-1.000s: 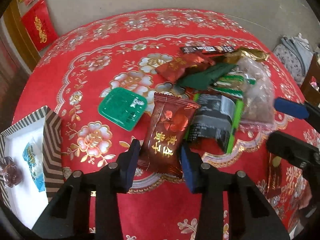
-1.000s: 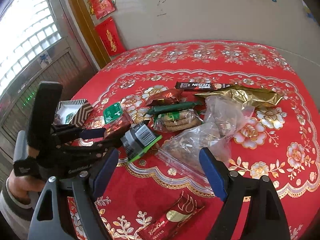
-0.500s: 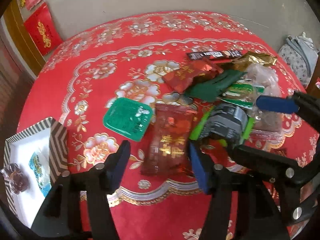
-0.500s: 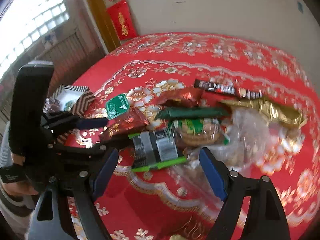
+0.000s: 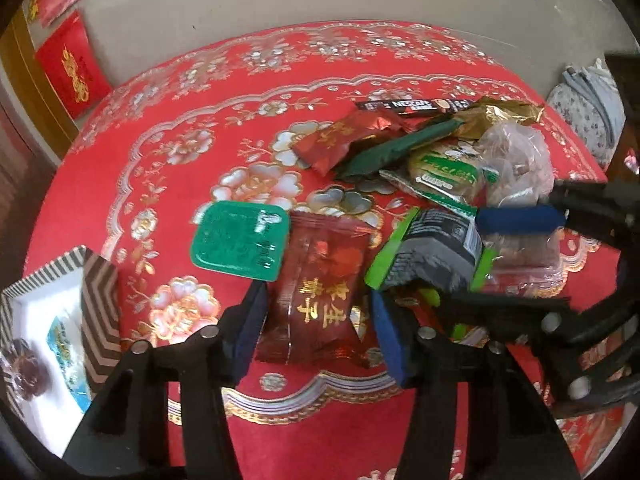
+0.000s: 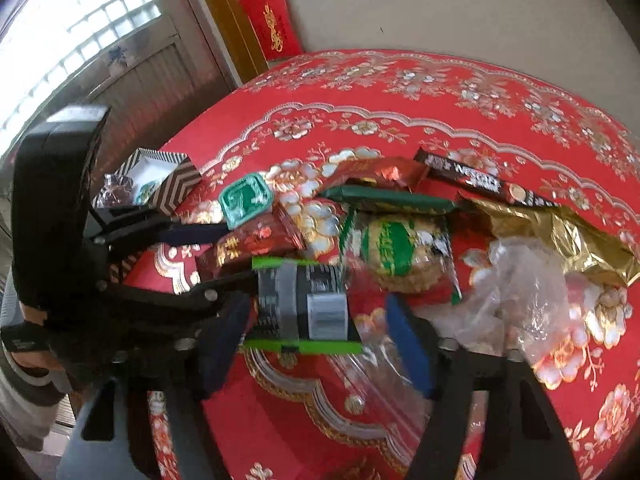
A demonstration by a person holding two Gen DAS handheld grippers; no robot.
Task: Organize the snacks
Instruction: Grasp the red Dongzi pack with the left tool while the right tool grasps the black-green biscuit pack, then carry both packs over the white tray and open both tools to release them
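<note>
Left wrist view: low and close over the surface [image 5: 168, 148], facing across it toward the wall. Right wrist view: equally close, angled from the right toward the window side. Both share the snack pile [image 5: 424, 160], the green-edged packet [image 6: 304, 304] and the striped box [image 5: 96, 300].

Light: daylight from the window [image 6: 76, 36] at ten o'clock, blown out white.
Glare: foil wrappers [image 5: 500, 114] glint.
Blur: right view smeared; left sharper.
Edges: fisheye bending, black corners.
</note>
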